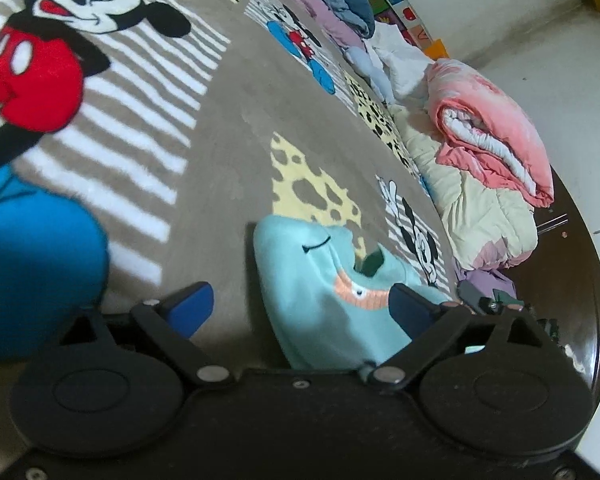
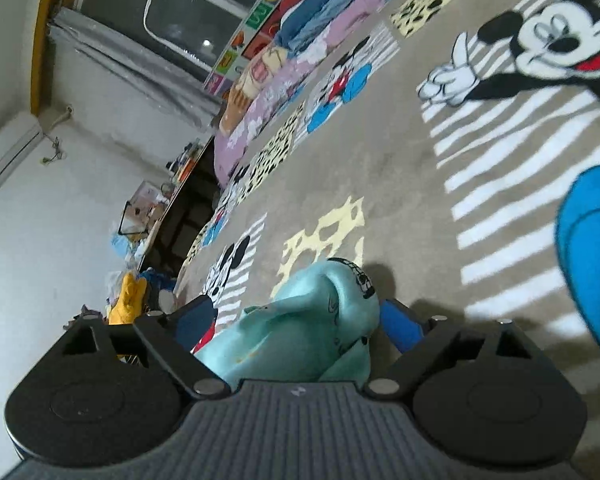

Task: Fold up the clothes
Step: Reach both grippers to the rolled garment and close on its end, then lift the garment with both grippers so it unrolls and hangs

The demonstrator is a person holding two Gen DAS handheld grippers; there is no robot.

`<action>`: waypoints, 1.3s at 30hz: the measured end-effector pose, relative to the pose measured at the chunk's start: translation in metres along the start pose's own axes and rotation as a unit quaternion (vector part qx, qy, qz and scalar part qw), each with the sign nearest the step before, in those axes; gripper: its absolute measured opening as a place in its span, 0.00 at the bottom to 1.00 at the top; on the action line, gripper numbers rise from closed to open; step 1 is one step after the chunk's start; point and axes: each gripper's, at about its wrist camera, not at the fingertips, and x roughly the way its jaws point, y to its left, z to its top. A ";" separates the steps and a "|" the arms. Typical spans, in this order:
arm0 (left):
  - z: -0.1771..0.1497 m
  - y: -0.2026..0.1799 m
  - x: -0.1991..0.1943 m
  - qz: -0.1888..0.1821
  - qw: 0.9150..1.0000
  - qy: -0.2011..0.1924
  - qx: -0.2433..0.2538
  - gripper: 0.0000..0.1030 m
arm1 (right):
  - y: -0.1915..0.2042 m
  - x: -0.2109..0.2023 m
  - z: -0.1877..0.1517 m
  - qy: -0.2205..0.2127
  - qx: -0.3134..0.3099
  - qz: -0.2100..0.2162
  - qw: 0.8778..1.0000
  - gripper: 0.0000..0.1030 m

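left gripper (image 1: 300, 308): fingers spread wide, blue pads either side of the garment, nothing pinched
right gripper (image 2: 296, 320): fingers spread too, garment bunched between the pads, can't tell if either pad touches it
garment (image 1: 324, 300): light teal kids' top, lower centre in both views, lying on the blanket
blanket (image 1: 204, 128): tan with a Mickey print, fills most of each frame
bedding (image 1: 496, 128): pink/cream folded quilts, right edge of the left wrist view
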 end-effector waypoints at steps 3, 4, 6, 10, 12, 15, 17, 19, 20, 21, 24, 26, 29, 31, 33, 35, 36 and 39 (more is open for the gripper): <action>0.004 0.001 0.007 -0.005 1.000 0.006 0.002 0.69 | -0.004 0.009 0.002 0.011 -0.002 -0.001 1.000 0.86; 0.005 0.002 0.009 -0.007 1.000 0.008 0.002 0.68 | -0.005 0.011 0.003 0.014 -0.004 -0.001 1.000 0.84; 0.007 0.002 0.012 -0.008 1.000 0.010 0.007 0.62 | -0.006 0.014 0.004 0.019 -0.009 0.002 1.000 0.82; 0.010 0.001 0.020 -0.006 1.000 0.015 0.018 0.46 | -0.005 0.019 0.007 0.026 -0.023 0.008 0.999 0.67; 0.012 0.001 0.023 -0.005 1.000 0.017 0.022 0.42 | -0.005 0.021 0.007 0.030 -0.030 0.013 0.999 0.61; 0.013 -0.002 0.027 -0.001 0.999 0.021 0.031 0.35 | -0.005 0.026 0.008 0.038 -0.038 0.014 0.998 0.59; 0.014 -0.005 0.027 0.002 0.999 0.021 0.039 0.21 | -0.005 0.027 0.008 0.038 -0.040 0.016 0.998 0.55; 0.015 -0.010 0.024 0.007 0.998 0.018 0.052 0.18 | -0.002 0.025 0.009 0.036 -0.047 0.020 0.998 0.46; 0.015 -0.014 0.022 0.007 0.998 0.016 0.061 0.16 | 0.001 0.024 0.009 0.034 -0.052 0.021 0.998 0.40; 0.015 -0.018 0.018 0.006 0.997 0.013 0.071 0.16 | 0.005 0.022 0.009 0.033 -0.062 0.021 0.997 0.39; 0.014 -0.036 0.005 -0.001 0.994 0.006 0.106 0.12 | 0.020 0.015 0.009 0.029 -0.092 0.025 0.995 0.33; 0.013 -0.047 -0.004 -0.002 0.992 0.002 0.125 0.12 | 0.031 0.010 0.007 0.027 -0.110 0.029 0.993 0.30; 0.012 -0.061 -0.015 -0.007 0.990 -0.002 0.144 0.11 | 0.051 -0.002 0.003 0.018 -0.136 0.029 0.990 0.29; 0.010 -0.070 -0.024 -0.009 0.988 -0.006 0.154 0.10 | 0.062 -0.013 0.002 0.009 -0.144 0.031 0.989 0.28; 0.006 -0.077 -0.036 -0.012 0.986 -0.012 0.164 0.09 | 0.072 -0.023 -0.001 -0.001 -0.150 0.033 0.988 0.26; 0.003 -0.085 -0.046 -0.017 0.985 -0.018 0.169 0.08 | 0.082 -0.034 -0.005 -0.010 -0.153 0.036 0.988 0.25; 0.002 -0.089 -0.051 -0.019 0.984 -0.022 0.173 0.08 | 0.087 -0.039 -0.006 -0.015 -0.154 0.038 0.987 0.25; 0.002 -0.102 -0.066 -0.024 0.983 -0.037 0.180 0.07 | 0.104 -0.053 -0.010 -0.022 -0.159 0.043 0.986 0.25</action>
